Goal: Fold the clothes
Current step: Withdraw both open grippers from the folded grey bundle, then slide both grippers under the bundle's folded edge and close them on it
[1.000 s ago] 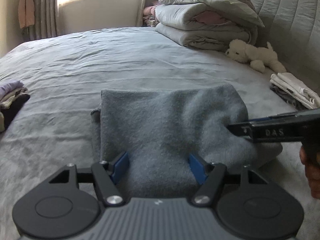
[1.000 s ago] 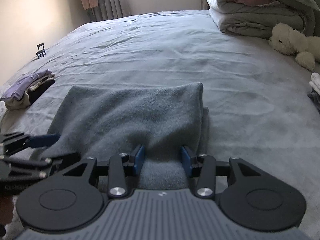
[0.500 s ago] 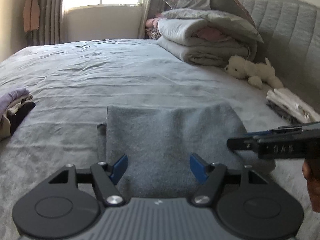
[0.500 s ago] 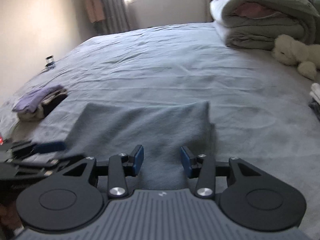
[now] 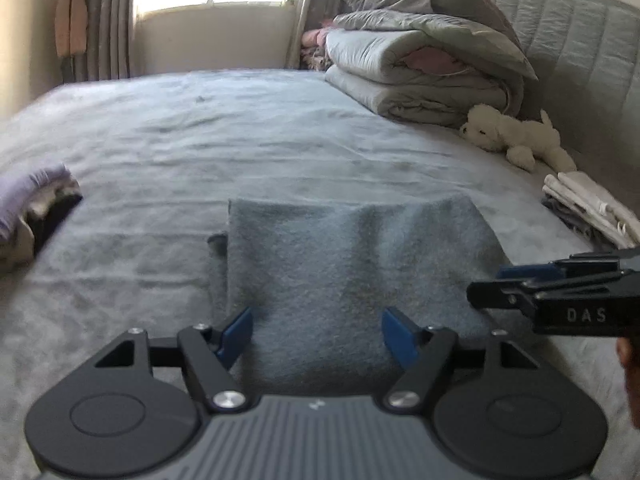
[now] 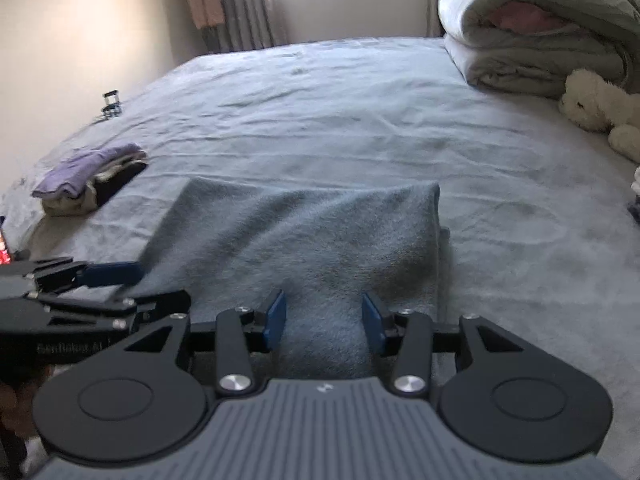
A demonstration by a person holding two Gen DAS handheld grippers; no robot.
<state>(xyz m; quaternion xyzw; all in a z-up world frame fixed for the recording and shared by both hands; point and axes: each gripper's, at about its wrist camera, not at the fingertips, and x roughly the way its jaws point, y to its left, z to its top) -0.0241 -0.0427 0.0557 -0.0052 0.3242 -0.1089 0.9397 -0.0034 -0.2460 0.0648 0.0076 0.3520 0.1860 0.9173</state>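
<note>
A grey fleece garment (image 5: 352,264) lies folded into a rough rectangle on the grey bedspread (image 5: 200,140). My left gripper (image 5: 316,330) hovers open over its near edge, with nothing between the blue pads. The right gripper (image 5: 520,284) enters that view from the right, beside the cloth's right edge. In the right wrist view the same garment (image 6: 304,236) lies ahead, and my right gripper (image 6: 324,320) stands open above its near edge, holding nothing. The left gripper (image 6: 108,274) shows at the left, by the cloth's near left corner.
A small pile of folded clothes (image 5: 24,208) (image 6: 88,176) sits at the bed's left side. Folded white clothes (image 5: 592,208) lie at the right. A white plush toy (image 5: 516,140) and stacked duvets (image 5: 420,76) rest against the headboard (image 5: 580,40).
Both grippers have lifted and drawn back from the garment's near edge, so the views tilt up toward the window. The garment has stayed flat where it lay.
</note>
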